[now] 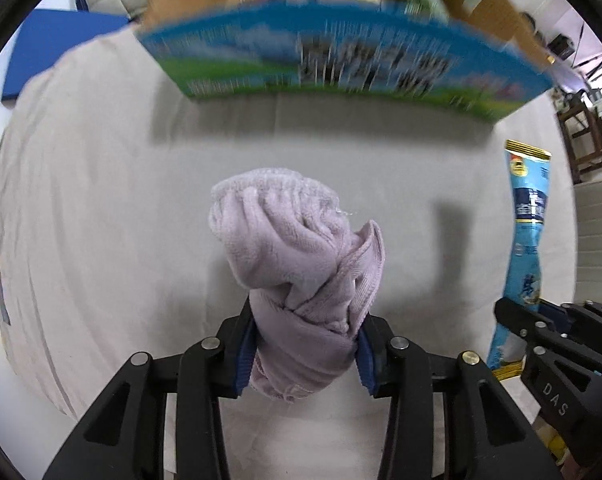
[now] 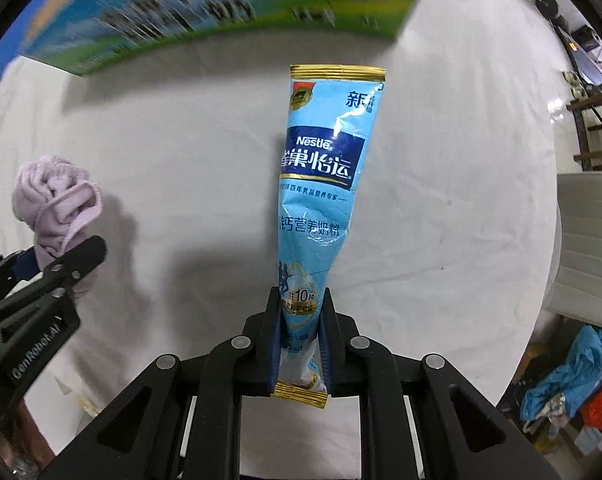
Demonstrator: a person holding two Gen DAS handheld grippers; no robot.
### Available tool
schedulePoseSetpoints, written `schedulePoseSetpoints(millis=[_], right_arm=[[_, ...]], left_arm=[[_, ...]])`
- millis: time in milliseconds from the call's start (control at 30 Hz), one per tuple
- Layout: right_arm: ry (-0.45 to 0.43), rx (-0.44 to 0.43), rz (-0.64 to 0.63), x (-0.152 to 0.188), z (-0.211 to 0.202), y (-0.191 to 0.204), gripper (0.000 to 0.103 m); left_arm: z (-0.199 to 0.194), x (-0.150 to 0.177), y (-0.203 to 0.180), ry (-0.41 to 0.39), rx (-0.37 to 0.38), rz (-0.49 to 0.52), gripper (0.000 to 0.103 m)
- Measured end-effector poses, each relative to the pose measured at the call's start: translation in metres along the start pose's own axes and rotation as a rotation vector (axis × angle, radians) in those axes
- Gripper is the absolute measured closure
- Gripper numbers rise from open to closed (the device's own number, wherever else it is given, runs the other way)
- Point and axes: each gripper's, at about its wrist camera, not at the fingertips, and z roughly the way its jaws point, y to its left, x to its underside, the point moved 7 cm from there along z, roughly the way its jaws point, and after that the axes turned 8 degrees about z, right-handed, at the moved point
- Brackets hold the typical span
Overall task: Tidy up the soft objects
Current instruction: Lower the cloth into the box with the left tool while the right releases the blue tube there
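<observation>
Purple towel (image 1: 301,276) clamped in left gripper (image 1: 306,354), milk-powder sachet (image 2: 321,184) pinched low in right gripper (image 2: 301,344); sachet likely to be flopped against box (image 2: 221,8) rim

Black plastic tongs (image 1: 305,344), blue pads (image 1: 245,354), silver screws, white lettering

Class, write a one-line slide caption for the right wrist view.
Right tool grips a blue milk powder sachet above the white cloth, facing the open box.

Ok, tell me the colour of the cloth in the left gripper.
Pale lilac cloth; left wrist view shows it best.
</observation>
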Motion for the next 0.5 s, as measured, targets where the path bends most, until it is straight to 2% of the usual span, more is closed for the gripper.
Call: schedulePoseSetpoints(millis=[133, 267, 433, 500], right_arm=[[-0.052, -0.059, -0.026, -0.008, -0.046, 0.004, 0.086], [-0.116, -0.115, -0.057, -0.021, -0.093, 0.015, 0.086], [-0.204, -0.194, -0.075, -0.053, -0.158, 0.043, 0.086], [-0.227, -0.217, -0.069, -0.066, -0.168, 0.053, 0.086]], left_arm=[[-0.048, -0.007, 0.005, -0.073, 0.03, -0.005, 0.065], [-0.09, -0.036, 0.014, -0.14, 0.06, -0.006, 0.065], [-0.121, -0.073, 0.033, -0.225, 0.073, -0.013, 0.065], [-0.126, -0.095, 0.04, -0.252, 0.057, -0.015, 0.065]])
